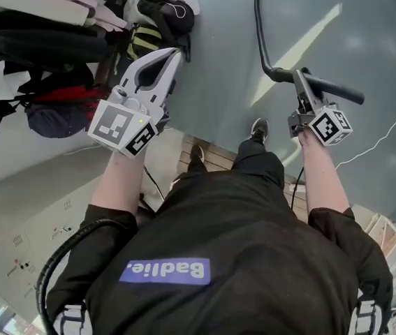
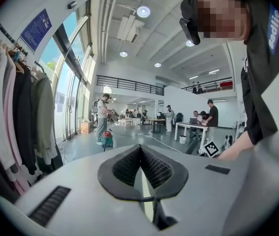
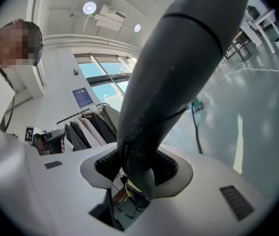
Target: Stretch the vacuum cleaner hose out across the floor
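Note:
The black vacuum hose (image 1: 257, 19) runs down from the top of the head view and bends into a rigid black tube (image 1: 330, 87). My right gripper (image 1: 301, 82) is shut on that tube near the bend, above the grey floor. In the right gripper view the tube (image 3: 178, 58) fills the middle and passes between the jaws of the right gripper (image 3: 137, 167). The hose (image 3: 196, 132) trails over the floor to a distant teal vacuum cleaner (image 3: 197, 104). My left gripper (image 1: 172, 56) is raised at the left, shut and holding nothing. In the left gripper view, the left gripper (image 2: 140, 149) points at the red vacuum cleaner (image 2: 108, 139) far off.
A rack of hanging coats (image 1: 44, 19) stands close at the left, with the coats (image 2: 16, 117) beside my left gripper. A white cable (image 1: 393, 121) curves over the floor at the right. The person's feet stand on a wooden platform (image 1: 215, 160). People and tables (image 2: 193, 127) are far off.

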Motion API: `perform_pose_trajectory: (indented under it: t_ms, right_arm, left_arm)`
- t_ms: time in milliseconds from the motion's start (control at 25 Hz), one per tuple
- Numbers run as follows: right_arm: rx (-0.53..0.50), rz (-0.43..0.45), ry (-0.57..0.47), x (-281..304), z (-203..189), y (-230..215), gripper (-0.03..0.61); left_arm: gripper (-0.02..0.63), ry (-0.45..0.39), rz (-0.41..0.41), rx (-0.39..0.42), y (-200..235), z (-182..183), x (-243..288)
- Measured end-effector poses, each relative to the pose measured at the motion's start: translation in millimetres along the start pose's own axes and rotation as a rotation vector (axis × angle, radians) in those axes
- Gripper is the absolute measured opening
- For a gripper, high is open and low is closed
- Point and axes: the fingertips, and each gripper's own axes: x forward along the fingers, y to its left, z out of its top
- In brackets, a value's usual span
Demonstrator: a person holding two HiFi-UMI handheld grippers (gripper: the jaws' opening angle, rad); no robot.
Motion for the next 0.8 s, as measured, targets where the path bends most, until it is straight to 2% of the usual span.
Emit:
perform_pose_trajectory:
  t_ms: [120,280,400,560,800]
  right_arm:
    - [-0.010,-0.043,-0.059,-8,-39,18,0.166]
    - [0.031,-0.165,-0.134,-35,-82,43,0.166]
    - [0.051,-0.209,-0.170,-56,-101,72,0.166]
    - [0.051,-0.253,-0.219,-74,-110,97,0.166]
    - [0.106,-0.346,-0.306,-99,-136,96,0.166]
  left_arm:
    - [0.009,-0.030,-0.088,0.004,6,-44,-27]
    - [0.009,-0.040,-0.179,-0.058,0,-95,-63]
    - [0.009,-0.054,-0.237,-0.073,-10,-108,-100]
    - [0.008,-0.076,-0.266,-0.072,-7,-114,-140]
    - [0.009,-0.068,-0.334,-0.073,-18,-132,-181]
